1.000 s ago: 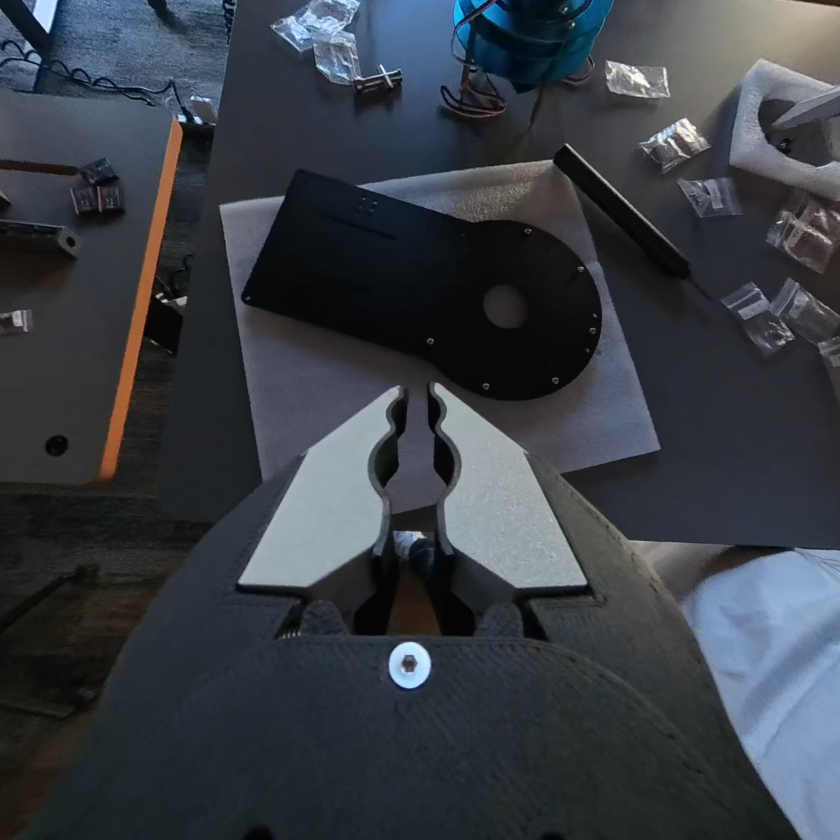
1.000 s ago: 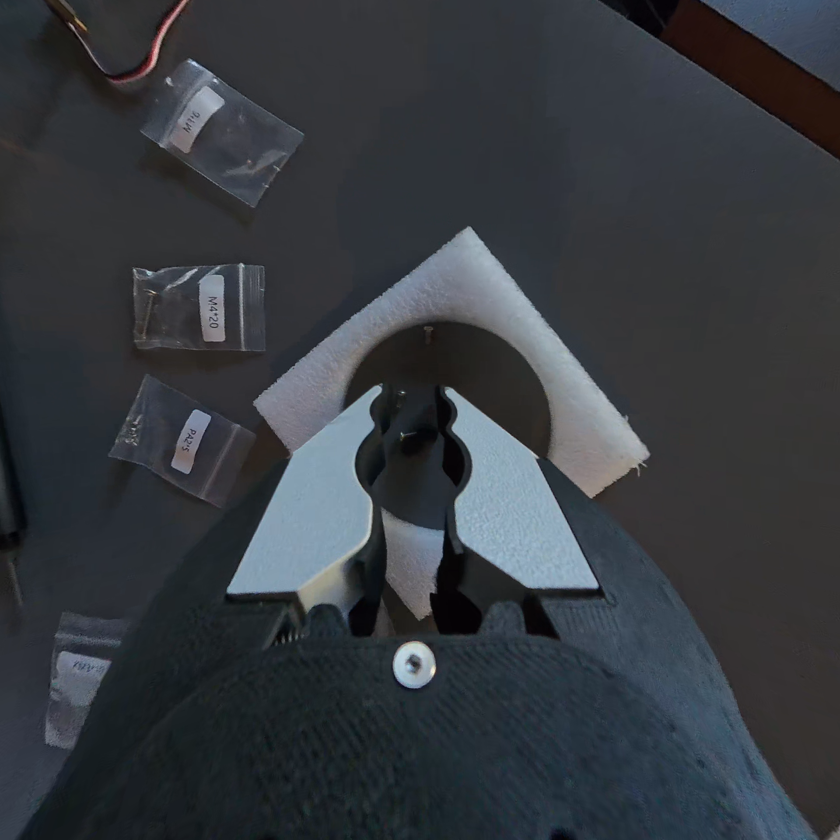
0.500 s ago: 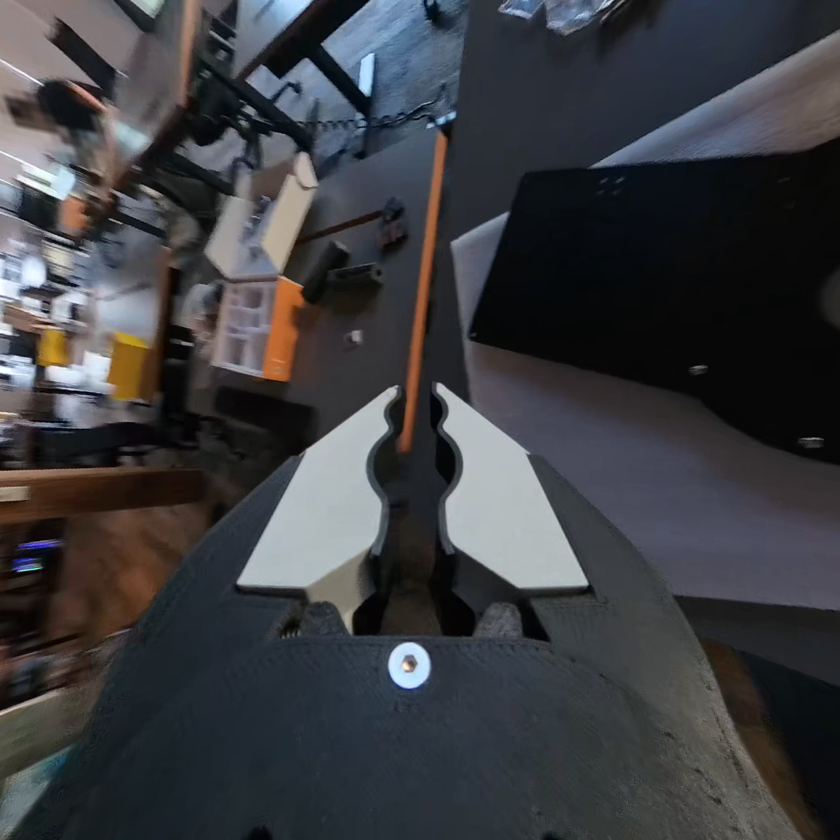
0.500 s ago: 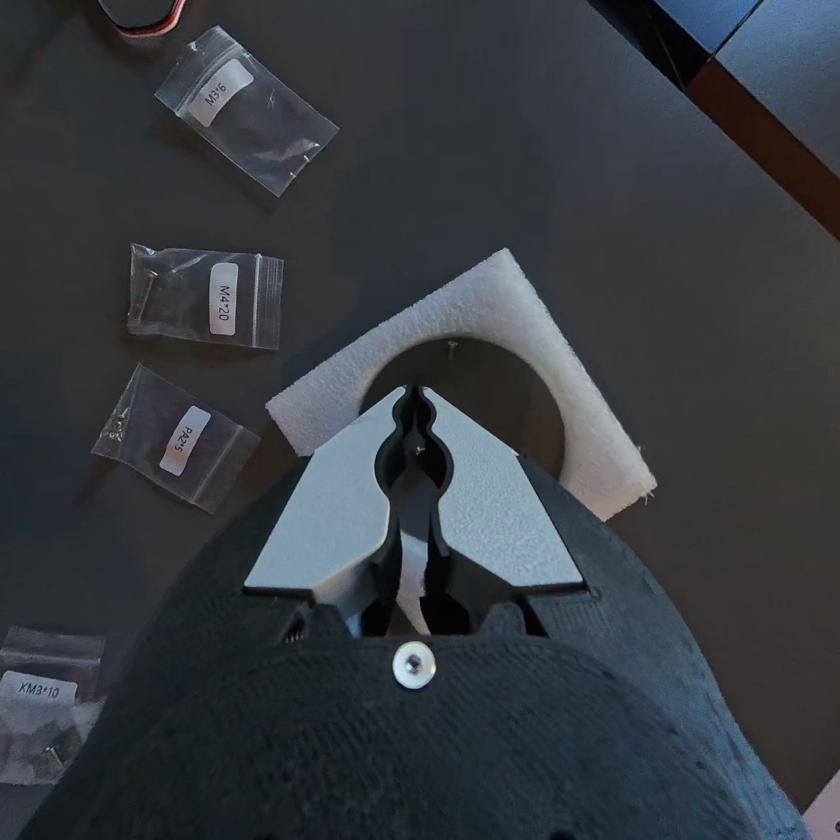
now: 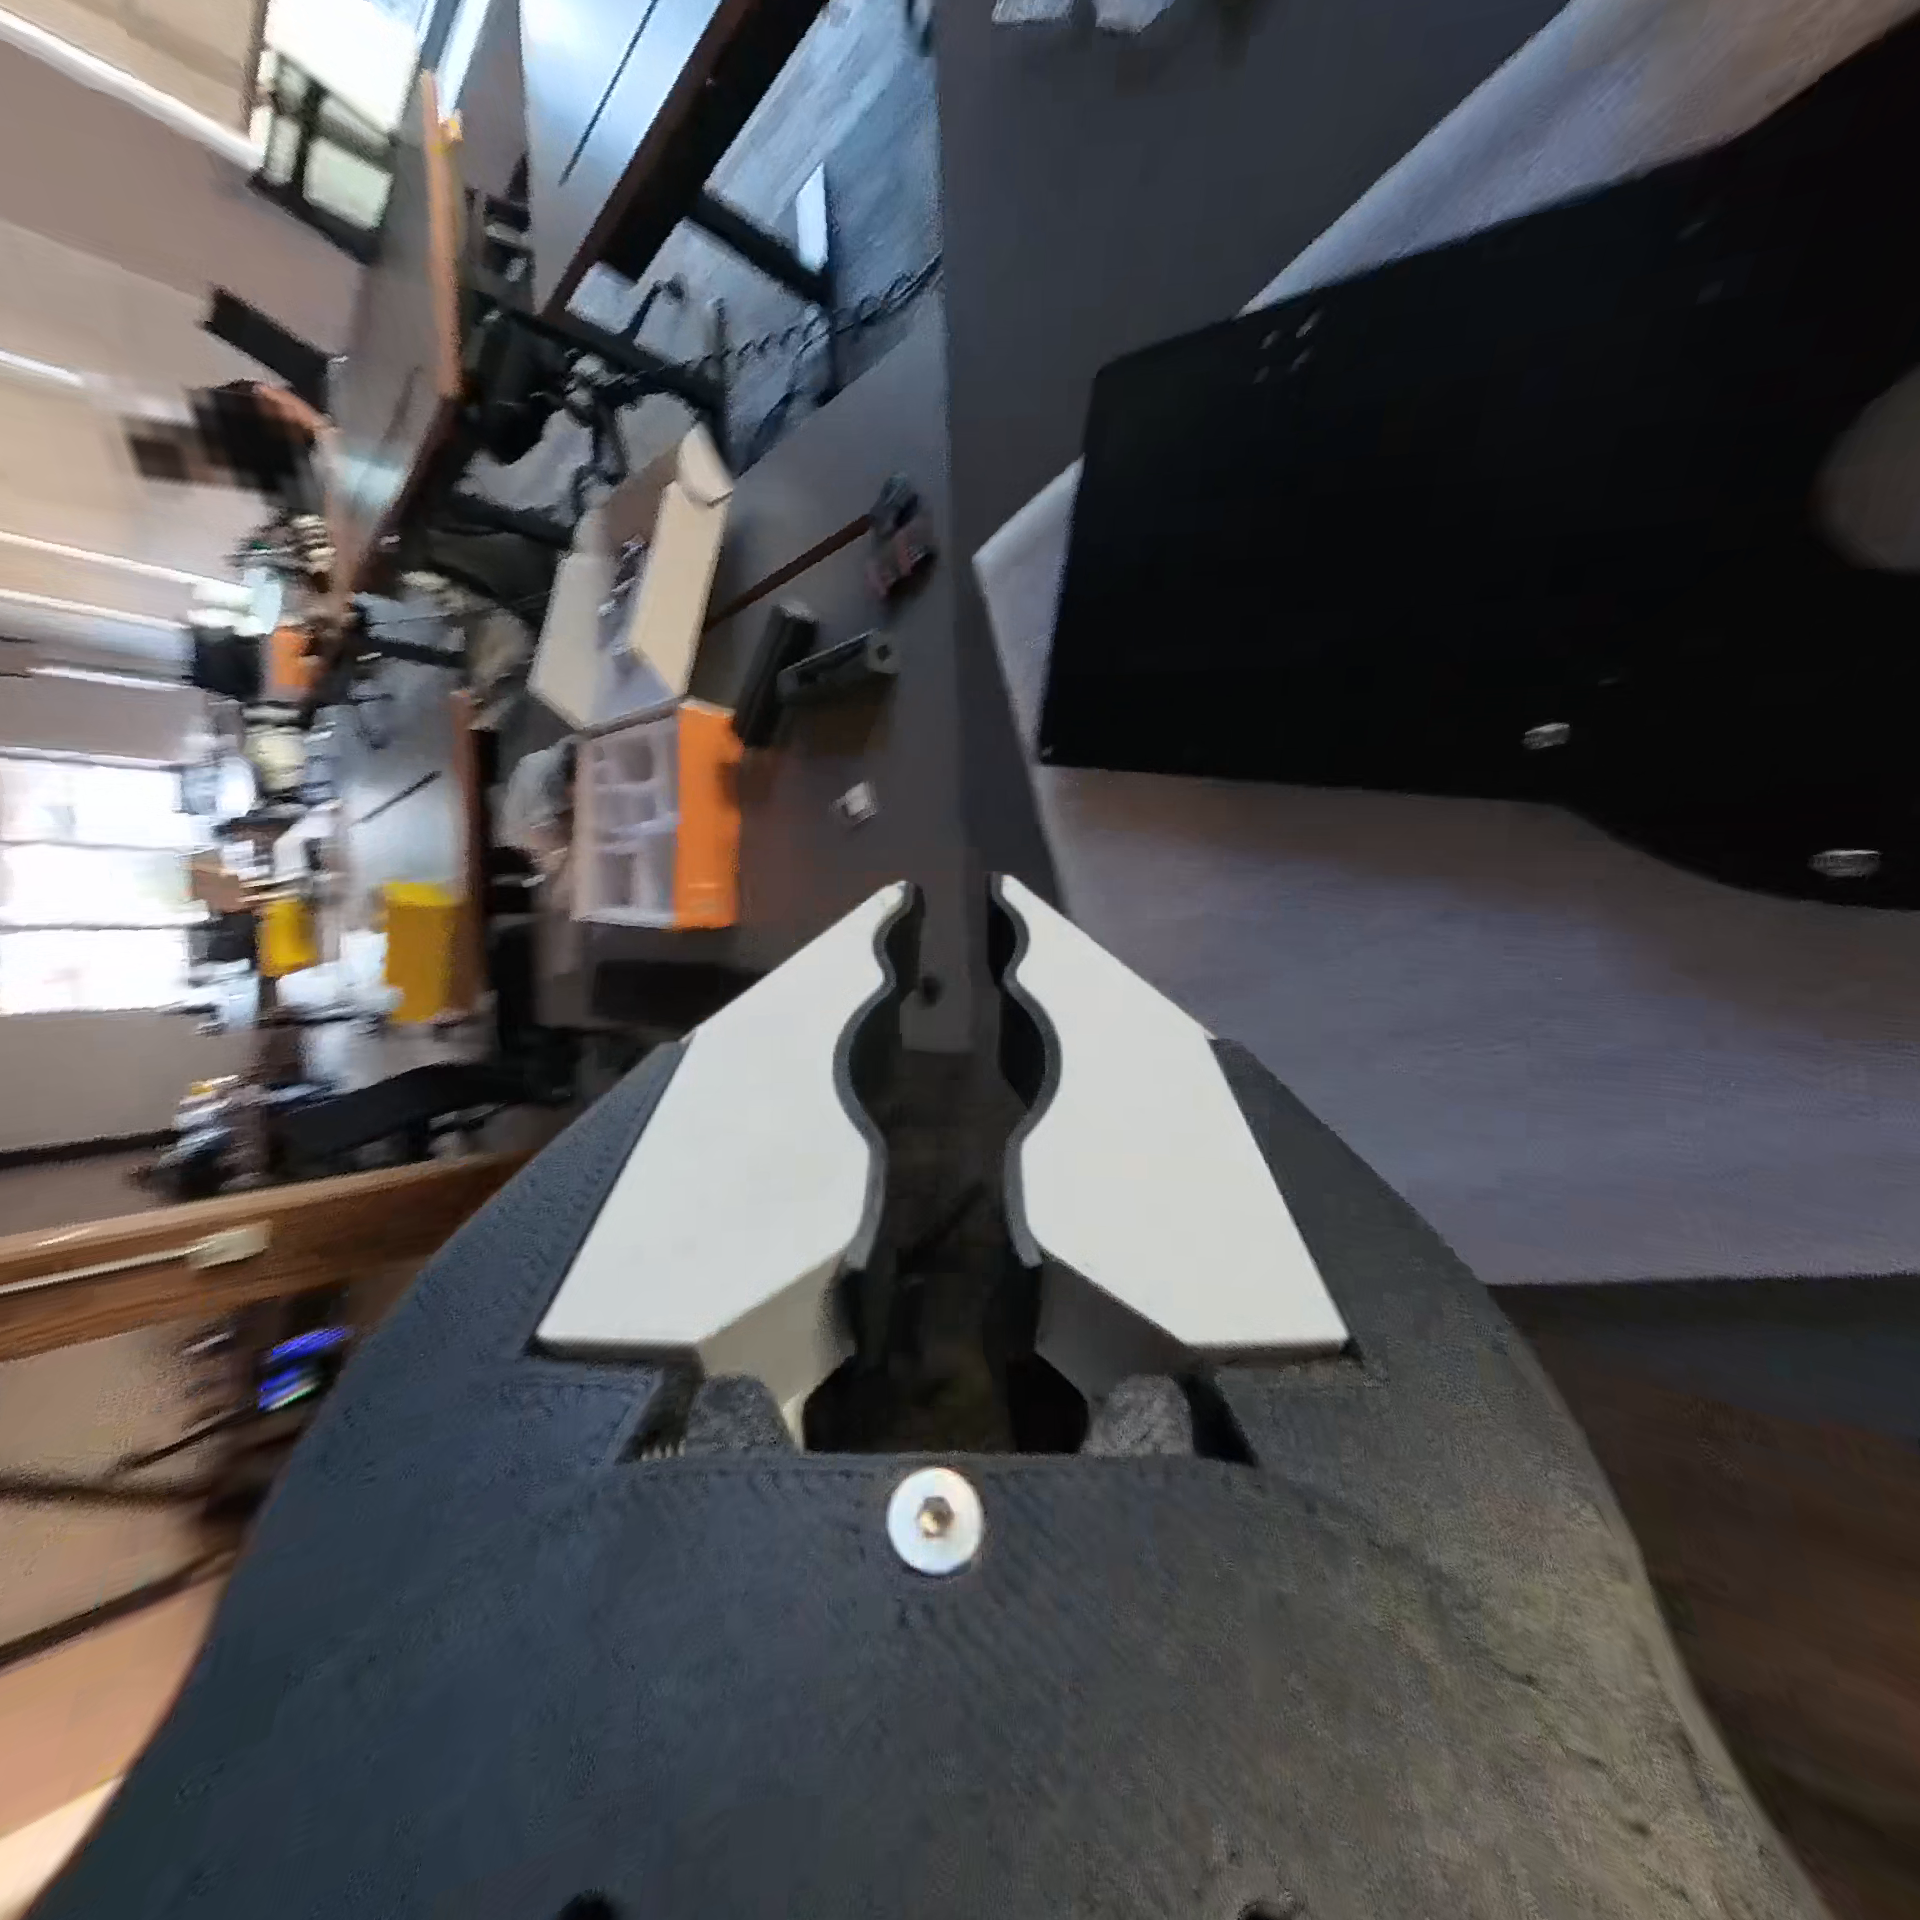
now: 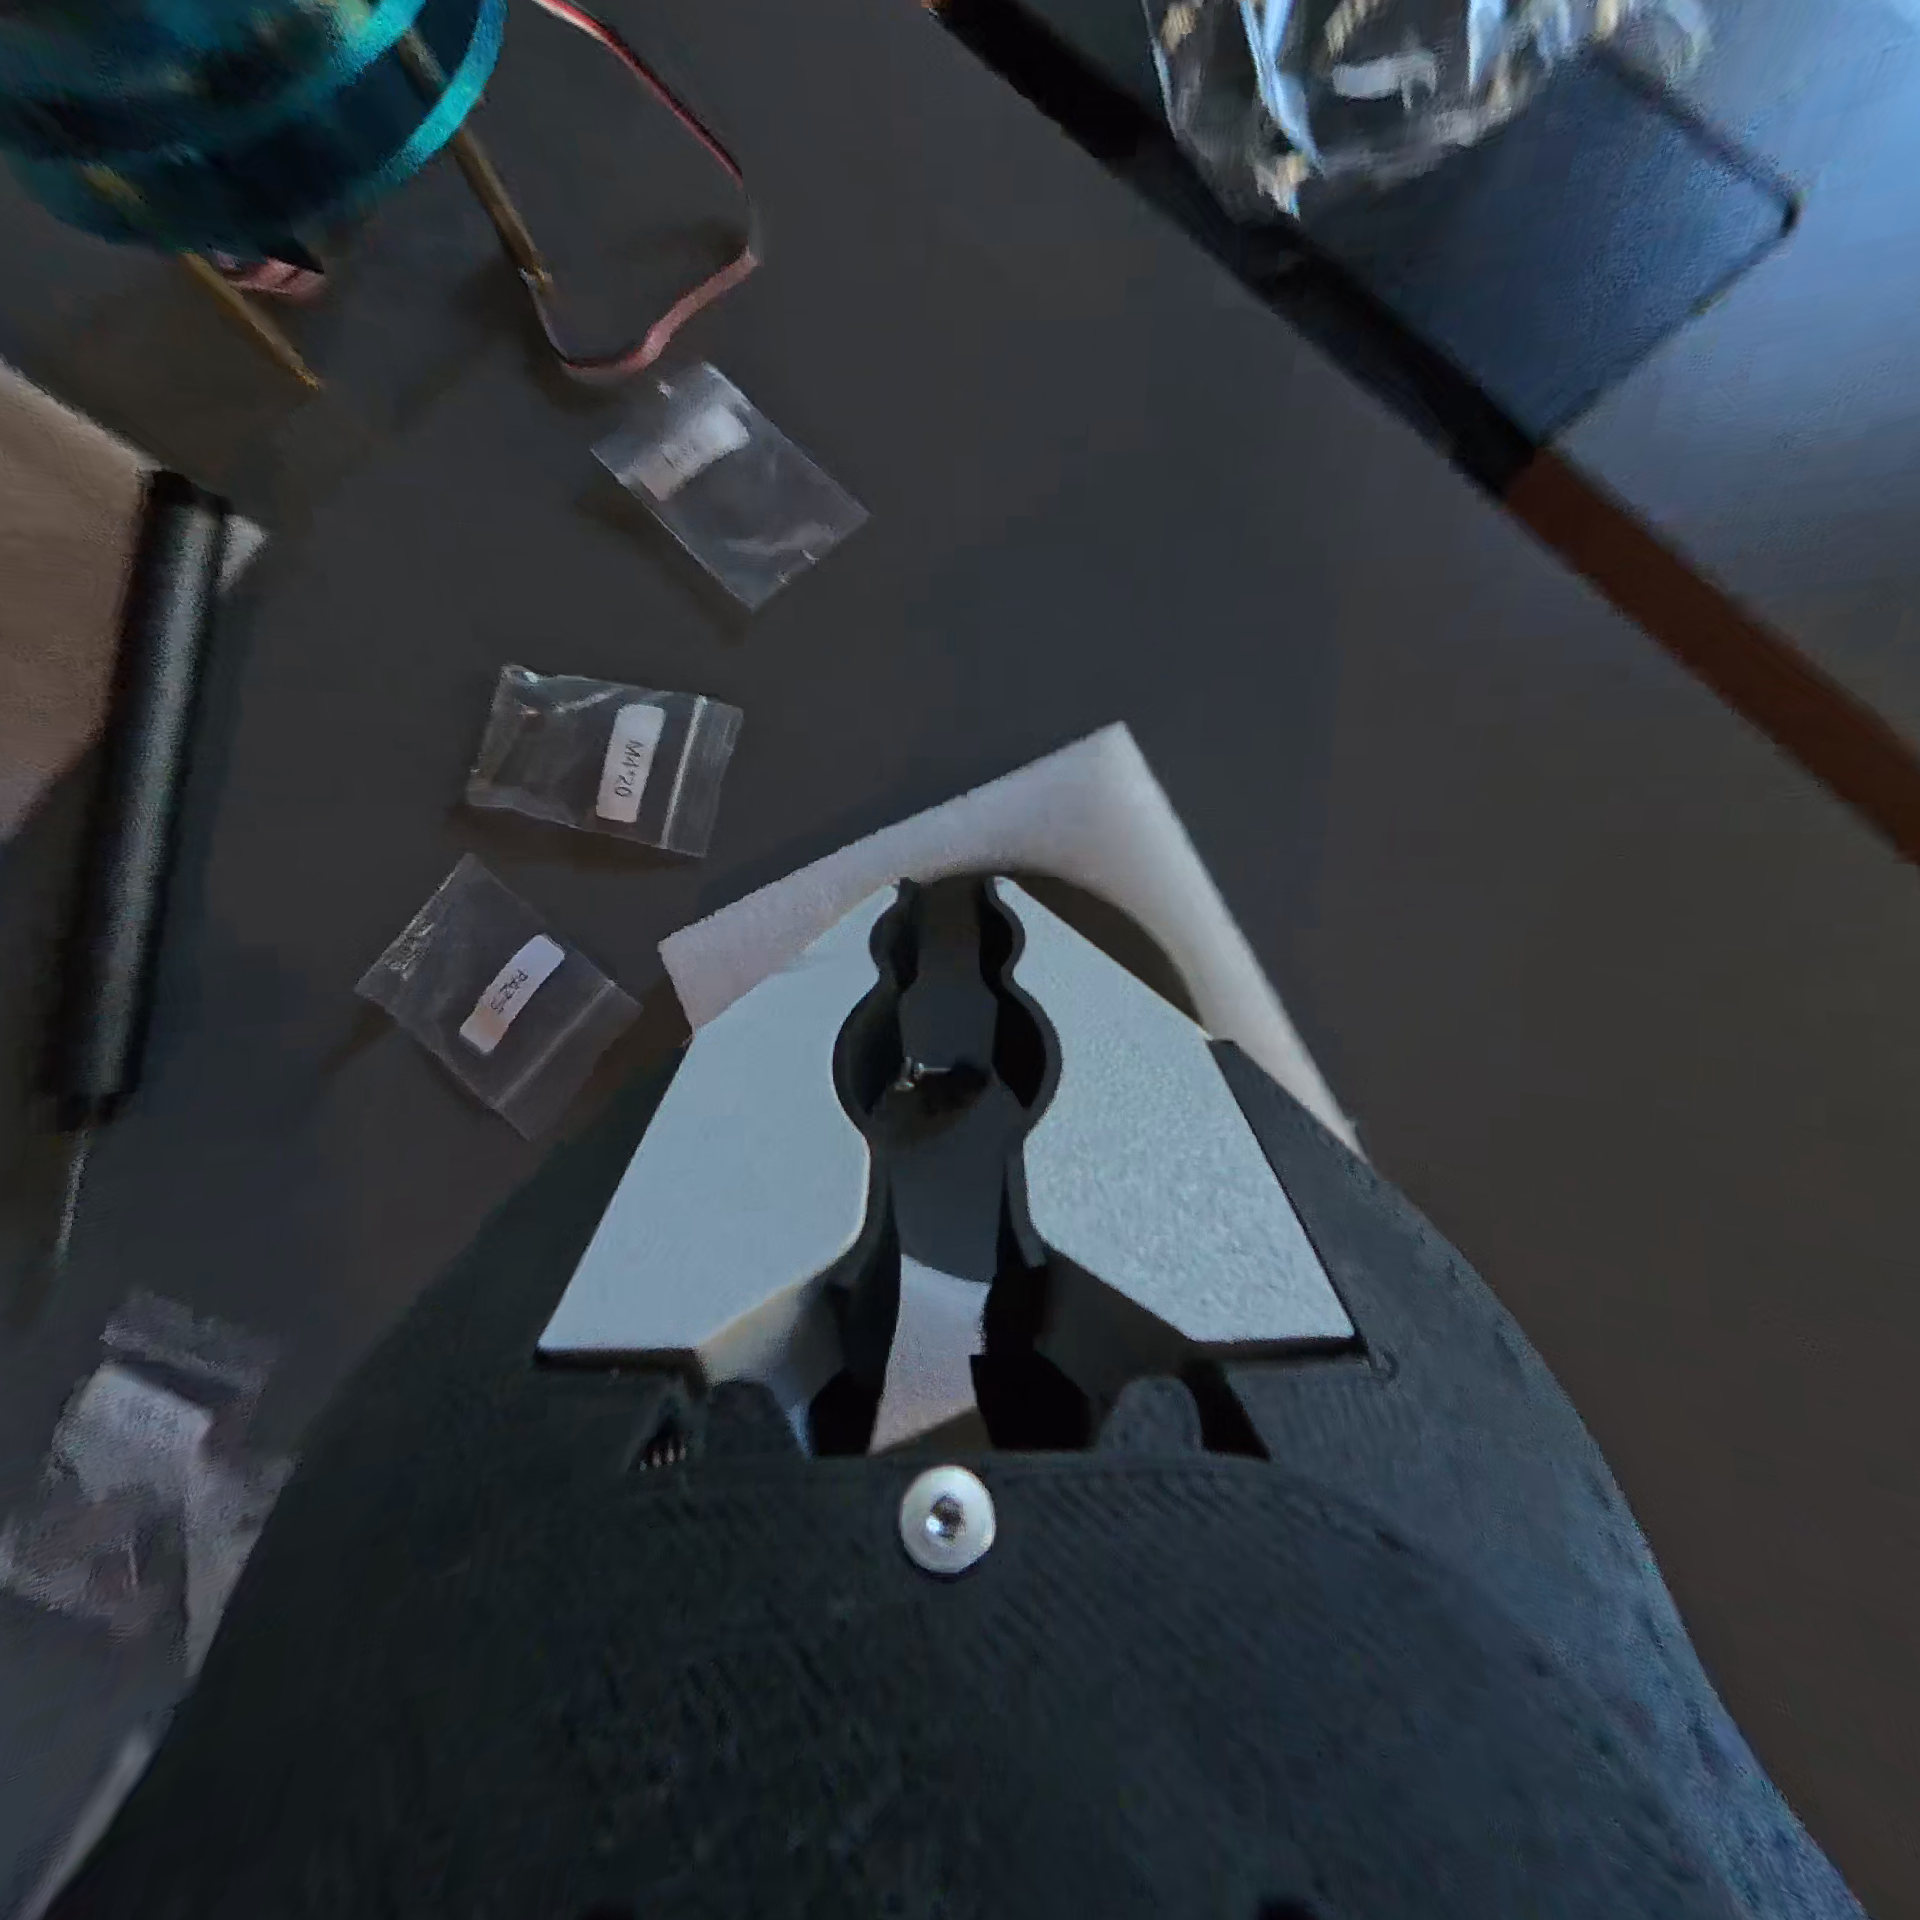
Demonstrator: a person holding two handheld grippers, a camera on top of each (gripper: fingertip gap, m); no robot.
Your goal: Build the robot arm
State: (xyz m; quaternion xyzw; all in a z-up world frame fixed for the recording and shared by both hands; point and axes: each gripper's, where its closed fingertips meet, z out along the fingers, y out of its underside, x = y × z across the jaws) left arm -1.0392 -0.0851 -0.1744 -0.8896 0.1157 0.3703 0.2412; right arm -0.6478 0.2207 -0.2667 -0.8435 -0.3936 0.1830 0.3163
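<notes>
My left gripper (image 5: 951, 894) is empty, its jaws a narrow gap apart, and it points past the left edge of the dark table (image 5: 997, 312). A flat black plate (image 5: 1455, 582) on a grey foam sheet (image 5: 1403, 1039) lies to its right. My right gripper (image 6: 951, 888) hovers over a white foam block (image 6: 1049, 810) with a round hole, its jaws narrowly apart. A tiny screw (image 6: 925, 1070) shows in the gap between its fingers. I cannot tell whether anything touches the screw.
Three small clear bags (image 6: 608, 758) (image 6: 499, 992) (image 6: 727, 478) lie left of the foam, with a black bar tool (image 6: 135, 790) and a blue device (image 6: 208, 114) with wires beyond. The table edge (image 6: 1714, 644) runs to the right. An orange-and-white box (image 5: 707, 821) is far left. The grippers' ends are close to 50 cm from one another. The white foam block (image 6: 1049, 810) is about 4 cm from my right fingertips.
The left gripper swung away from the plate toward the room on the left. The right gripper shut over the foam hole, then parted slightly and shifted; its view now takes in the blue device.
</notes>
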